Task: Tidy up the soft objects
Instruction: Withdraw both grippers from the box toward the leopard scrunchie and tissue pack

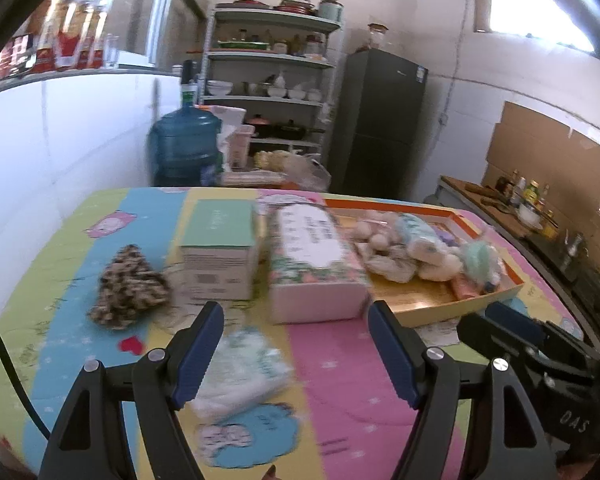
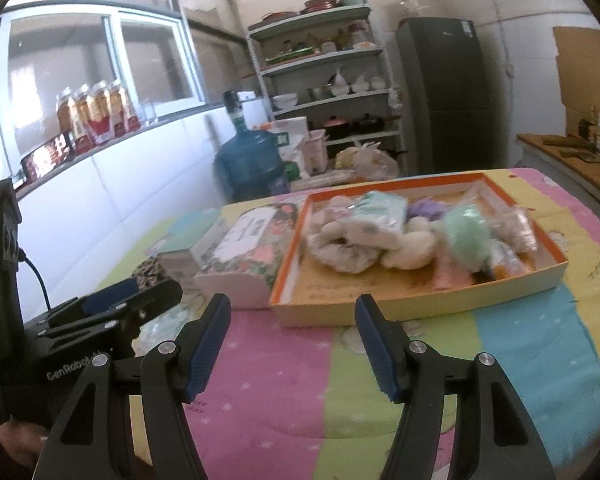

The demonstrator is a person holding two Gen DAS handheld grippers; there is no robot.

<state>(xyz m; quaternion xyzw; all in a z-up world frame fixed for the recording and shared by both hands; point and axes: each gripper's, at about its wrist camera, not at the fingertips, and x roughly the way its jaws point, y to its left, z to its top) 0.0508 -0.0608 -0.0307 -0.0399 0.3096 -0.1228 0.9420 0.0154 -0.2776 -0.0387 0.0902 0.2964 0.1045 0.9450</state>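
soft packet (image 1: 242, 372) beneath spread left hand-held gripper (image 1: 296, 350)

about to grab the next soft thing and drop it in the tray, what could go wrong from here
1. The crinkly white-and-green plastic packet lies just ahead of the open left gripper, nearer one jaw, so an off-centre pinch may let it slip.
2. The orange-rimmed shallow cardboard tray is already heaped along its far side; another item could roll over its low wall.
3. The right gripper sits close beside the left, so they might collide.
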